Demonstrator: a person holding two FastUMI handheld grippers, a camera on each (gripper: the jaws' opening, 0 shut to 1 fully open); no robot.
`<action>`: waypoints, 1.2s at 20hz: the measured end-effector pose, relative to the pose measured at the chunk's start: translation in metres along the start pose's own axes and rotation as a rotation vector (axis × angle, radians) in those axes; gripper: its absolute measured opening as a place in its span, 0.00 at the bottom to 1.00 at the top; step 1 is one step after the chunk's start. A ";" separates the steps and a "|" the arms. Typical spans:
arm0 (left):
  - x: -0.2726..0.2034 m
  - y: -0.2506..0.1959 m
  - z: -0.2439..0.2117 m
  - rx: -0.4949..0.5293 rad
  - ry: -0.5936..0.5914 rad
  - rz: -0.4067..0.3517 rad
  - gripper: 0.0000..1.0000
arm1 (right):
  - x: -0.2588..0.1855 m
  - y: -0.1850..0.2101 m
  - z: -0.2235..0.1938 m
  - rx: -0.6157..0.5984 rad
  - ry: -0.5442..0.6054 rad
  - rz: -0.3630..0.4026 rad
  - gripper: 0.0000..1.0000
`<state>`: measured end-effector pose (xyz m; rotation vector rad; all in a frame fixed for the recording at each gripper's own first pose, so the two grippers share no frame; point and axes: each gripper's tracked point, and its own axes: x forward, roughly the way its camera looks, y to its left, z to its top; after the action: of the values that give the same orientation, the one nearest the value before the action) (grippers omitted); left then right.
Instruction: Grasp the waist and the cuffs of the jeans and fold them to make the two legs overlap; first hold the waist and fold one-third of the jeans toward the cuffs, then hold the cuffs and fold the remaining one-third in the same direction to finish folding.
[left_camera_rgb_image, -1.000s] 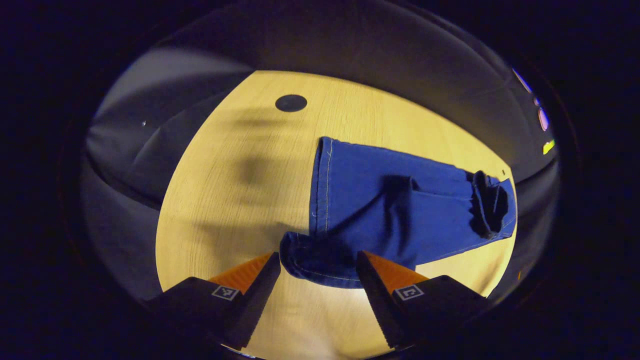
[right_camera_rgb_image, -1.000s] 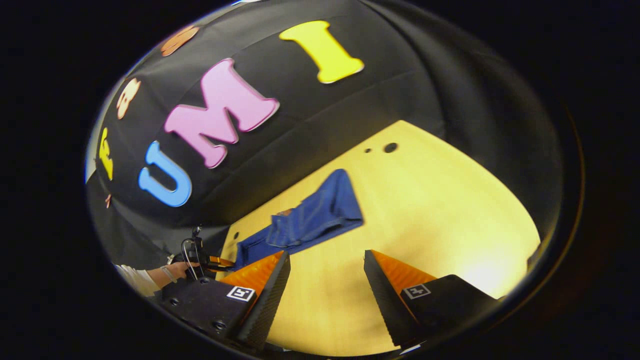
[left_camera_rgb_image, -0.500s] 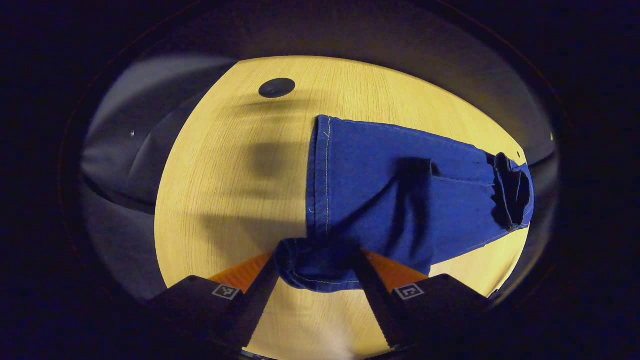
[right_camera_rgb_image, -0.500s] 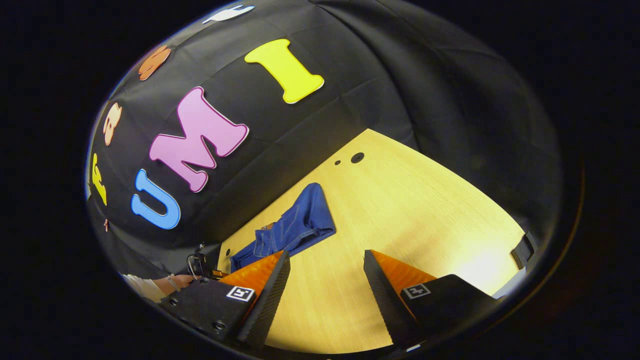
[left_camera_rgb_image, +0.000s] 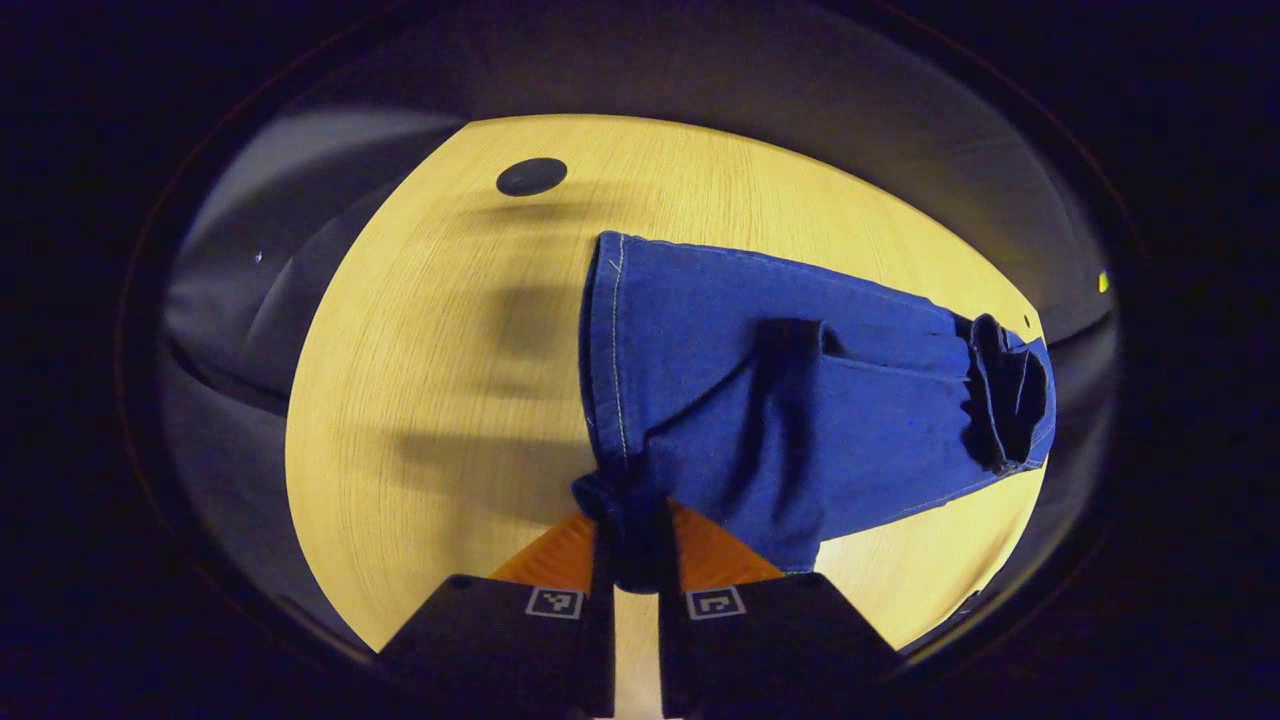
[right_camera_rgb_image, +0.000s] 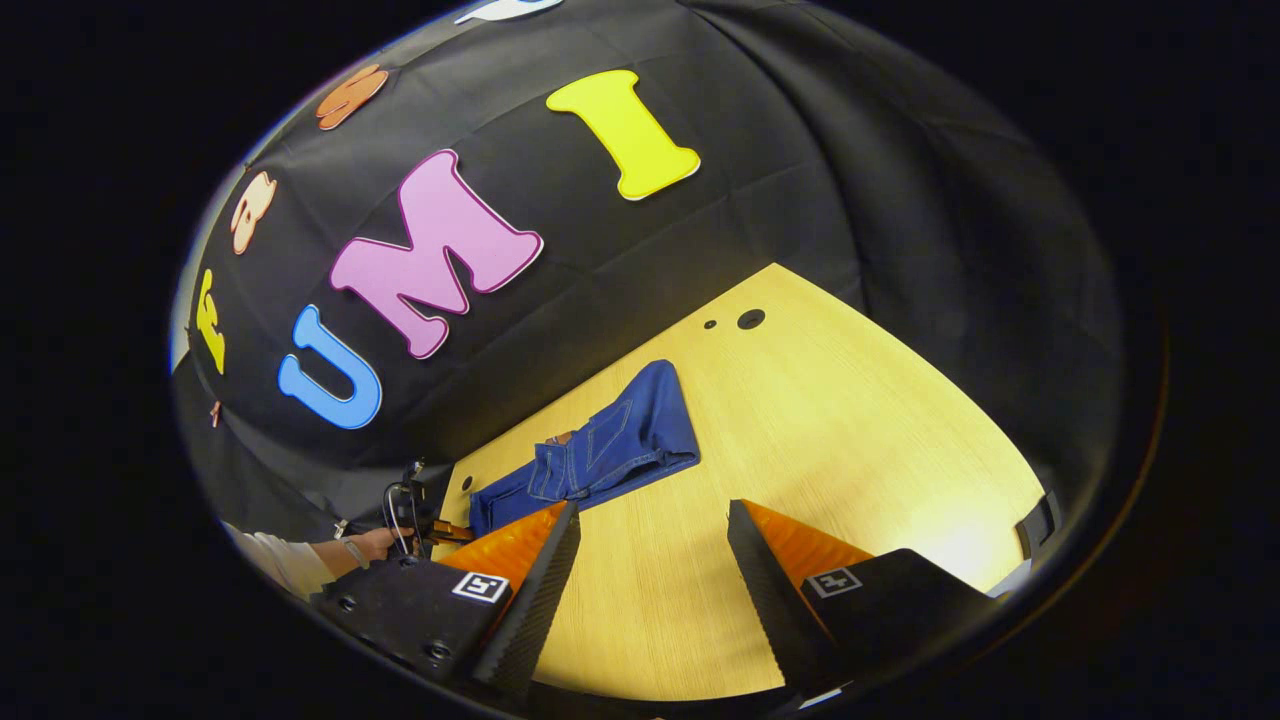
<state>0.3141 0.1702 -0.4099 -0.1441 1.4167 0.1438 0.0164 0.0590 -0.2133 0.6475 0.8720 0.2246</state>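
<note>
So the jeans (left_camera_rgb_image: 800, 400) are lying on the wooden table (left_camera_rgb_image: 430, 400), already doubled over lengthwise so one leg sits on top of the other, and they stretch from the cuff end near the camera toward the bunched-up waist (left_camera_rgb_image: 1005, 395) at the far right of the left gripper view. The left gripper (left_camera_rgb_image: 635, 560) has its two fingers closed down narrow on a little wad of denim at the cuffs (left_camera_rgb_image: 625, 510), right at the corner of the jeans closest to it, both fingers pressing the fabric from either side. There's a stitched hem edge running up from that pinch along the near end of the jeans, and a dark round hole (left_camera_rgb_image: 531, 176) in the table sits beyond the jeans, off past that hem. In the right gripper view, the right gripper (right_camera_rgb_image: 650, 590) is spread wide with nothing between its fingers, just hanging over bare table well away from the jeans (right_camera_rgb_image: 600, 450), which look small and far off from there. Past the jeans on that side you can see a person's hand (right_camera_rgb_image: 370, 545) and pale sleeve (right_camera_rgb_image: 285, 565) holding the other gripper at the far end of the jeans.
</note>
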 end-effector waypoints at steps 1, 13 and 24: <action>-0.003 0.000 0.001 -0.006 -0.010 0.013 0.21 | -0.002 0.000 0.002 0.001 -0.007 0.000 0.92; -0.192 -0.220 0.068 0.314 -0.351 -0.269 0.12 | 0.012 0.005 0.032 0.014 -0.054 0.054 0.92; -0.125 -0.472 0.013 0.516 -0.254 -0.418 0.13 | -0.006 -0.037 0.041 0.022 -0.061 0.047 0.92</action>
<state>0.3958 -0.2931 -0.2780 0.0086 1.1043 -0.5293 0.0411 0.0090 -0.2130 0.6921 0.8018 0.2366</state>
